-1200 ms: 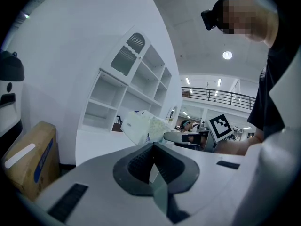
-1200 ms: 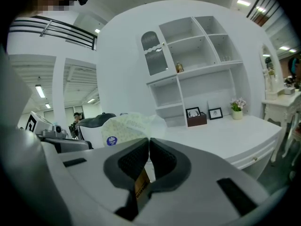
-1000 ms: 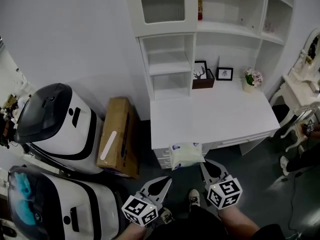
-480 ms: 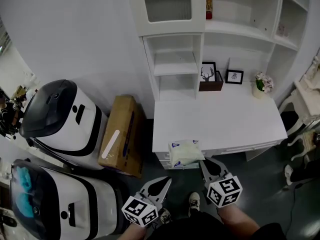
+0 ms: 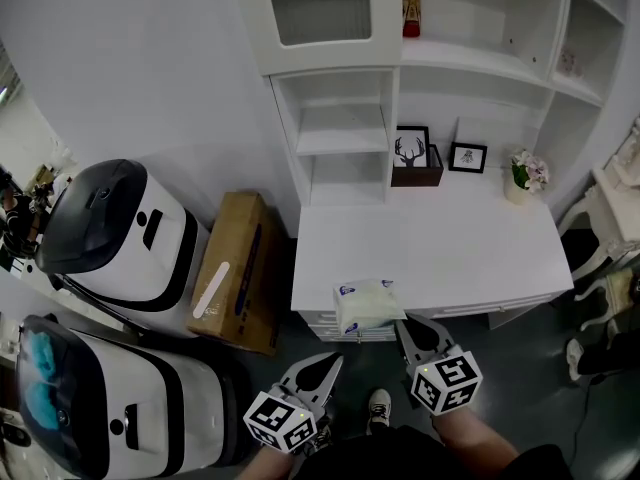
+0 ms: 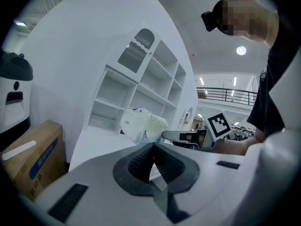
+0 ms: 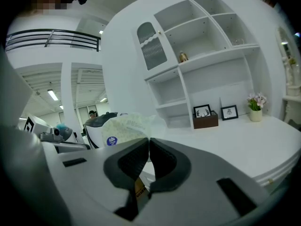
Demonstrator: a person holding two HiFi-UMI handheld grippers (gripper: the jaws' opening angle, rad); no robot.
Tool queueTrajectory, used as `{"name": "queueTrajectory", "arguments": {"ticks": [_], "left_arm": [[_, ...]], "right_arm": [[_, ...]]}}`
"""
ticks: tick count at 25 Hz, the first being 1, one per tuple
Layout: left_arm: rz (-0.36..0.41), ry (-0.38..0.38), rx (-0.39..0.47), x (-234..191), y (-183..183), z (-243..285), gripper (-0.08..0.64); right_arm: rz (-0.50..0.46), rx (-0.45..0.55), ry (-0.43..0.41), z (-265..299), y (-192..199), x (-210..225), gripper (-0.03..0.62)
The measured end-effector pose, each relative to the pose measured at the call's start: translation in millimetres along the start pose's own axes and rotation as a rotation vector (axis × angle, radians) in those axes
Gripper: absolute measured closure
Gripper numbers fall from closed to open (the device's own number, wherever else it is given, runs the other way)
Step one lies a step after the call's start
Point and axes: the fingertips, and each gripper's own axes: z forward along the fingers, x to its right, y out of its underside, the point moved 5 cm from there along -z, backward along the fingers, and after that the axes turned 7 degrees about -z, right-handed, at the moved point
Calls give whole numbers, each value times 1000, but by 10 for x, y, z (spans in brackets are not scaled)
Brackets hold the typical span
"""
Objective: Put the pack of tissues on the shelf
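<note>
The pack of tissues (image 5: 365, 303), pale with a blue round label, hangs over the front edge of the white desk (image 5: 440, 243). My right gripper (image 5: 402, 324) is shut on its near edge; in the right gripper view the pack (image 7: 123, 126) sits just beyond the closed jaws (image 7: 148, 141). My left gripper (image 5: 336, 359) is shut and holds nothing, lower and to the left of the pack. From the left gripper (image 6: 151, 145) view the pack (image 6: 140, 124) hangs ahead, with the right gripper (image 6: 175, 135) beside it. The white shelf unit (image 5: 342, 128) rises at the desk's back.
Two picture frames (image 5: 410, 146) and a brown box (image 5: 418, 176) stand at the desk's back, a flower pot (image 5: 524, 176) at its right. A cardboard box (image 5: 232, 270) leans left of the desk, beside two large white machines (image 5: 120, 233). A small jar (image 5: 411, 12) is on an upper shelf.
The pack, held in the right gripper, has risen slightly from below the desk's front edge to over it. The left gripper stays where it was.
</note>
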Motion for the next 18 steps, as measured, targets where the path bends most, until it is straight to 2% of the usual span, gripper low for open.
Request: {"name": "queueTrajectory", "arguments": {"ticks": [8,18], "left_arm": [[5,-33,13,109,-3,206,557],[12,-86,36,204,-44,247,557]], "right_arm": [[-3,3,-27,14,-36,268,584],[-2,16,-73,70,-113,392,584]]}}
